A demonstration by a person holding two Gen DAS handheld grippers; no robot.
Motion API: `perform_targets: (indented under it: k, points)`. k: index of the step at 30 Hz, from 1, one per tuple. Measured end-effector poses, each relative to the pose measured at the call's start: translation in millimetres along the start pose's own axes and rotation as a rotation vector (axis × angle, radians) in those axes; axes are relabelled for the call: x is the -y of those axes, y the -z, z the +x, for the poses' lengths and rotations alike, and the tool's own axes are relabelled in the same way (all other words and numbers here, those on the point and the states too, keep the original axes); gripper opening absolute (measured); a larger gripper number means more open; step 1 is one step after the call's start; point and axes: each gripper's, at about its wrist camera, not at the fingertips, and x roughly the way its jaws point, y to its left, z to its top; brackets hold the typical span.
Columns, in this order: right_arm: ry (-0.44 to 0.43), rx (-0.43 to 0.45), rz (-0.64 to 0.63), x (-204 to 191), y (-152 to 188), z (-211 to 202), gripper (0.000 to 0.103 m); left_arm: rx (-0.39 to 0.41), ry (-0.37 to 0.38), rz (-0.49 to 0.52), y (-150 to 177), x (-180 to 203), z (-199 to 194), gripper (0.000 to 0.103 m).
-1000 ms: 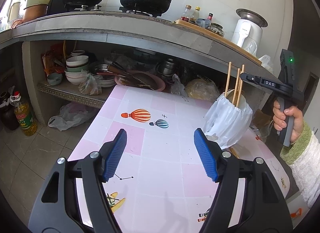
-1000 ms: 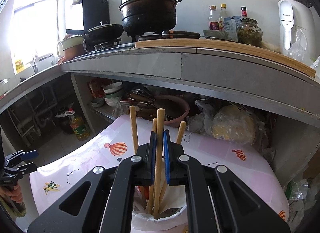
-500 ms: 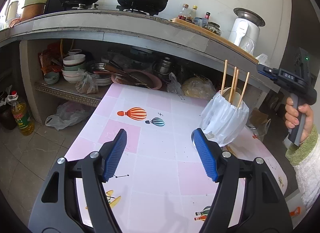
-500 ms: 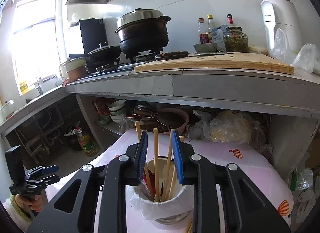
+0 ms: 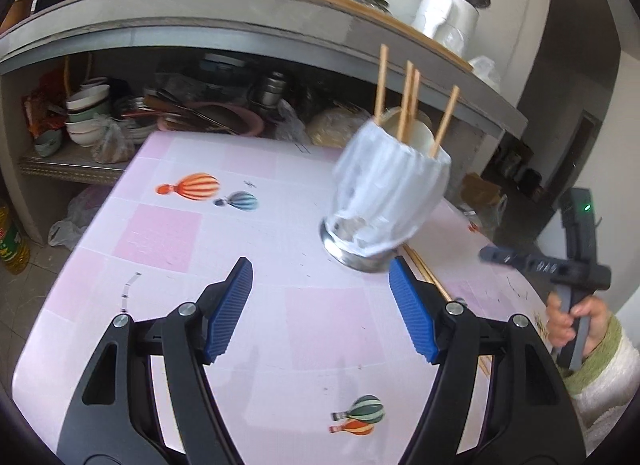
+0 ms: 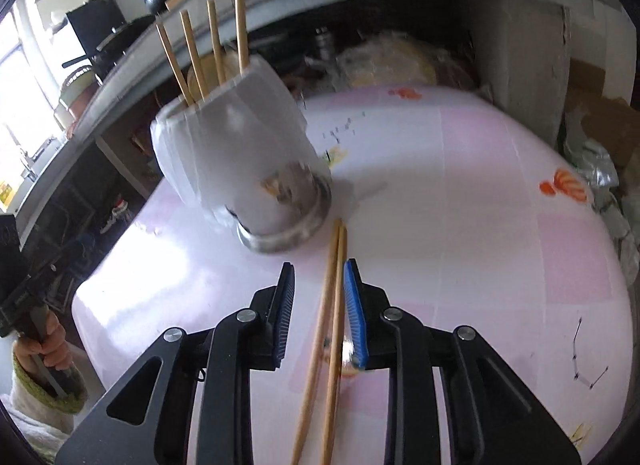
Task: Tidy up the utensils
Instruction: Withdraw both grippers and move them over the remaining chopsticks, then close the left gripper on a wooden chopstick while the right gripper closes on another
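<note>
Utensil holder is standing on the pink table, wrapped in white plastic, steel base showing; it serves as the landmark here. Four chopsticks are sticking up out of the holder, leaning apart from each other. Two loose chopsticks are lying flat on the table just in front of the holder's base, side by side, tips near the base but not touching it.

Right gripper is hanging over the loose pair, on the near side of the holder, jaws closing, both sticks sitting in the gap, blue pads not pressing on them.

Left gripper is hovering over bare table, near the holder's base, jaws standing wide, gripping nothing. Right-hand pad sits just beside the base; contact unclear.

Frames are blurring around the holder.
</note>
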Motion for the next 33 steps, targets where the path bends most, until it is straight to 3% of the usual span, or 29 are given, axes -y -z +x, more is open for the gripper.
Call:
perform_targets:
  k: [6,14,20,28,33]
  points:
    - [0.042,-0.082,0.014,4,36,30,0.016,-0.081,0.058,0.058,14,31,33,0.067]
    - [0.059,-0.114,-0.018,4,37,45,0.007,-0.148,0.096,0.109,19,59,68,0.067]
    - [0.065,-0.087,0.035,14,38,40,0.007,-0.207,0.139,0.144,14,85,99,0.067]
    - [0.056,-0.049,0.161,42,51,24,0.007,-0.347,0.169,0.241,18,136,158,0.041]
    - [0.045,-0.031,0.19,47,55,22,0.007,-0.418,0.096,0.306,28,158,184,0.04]
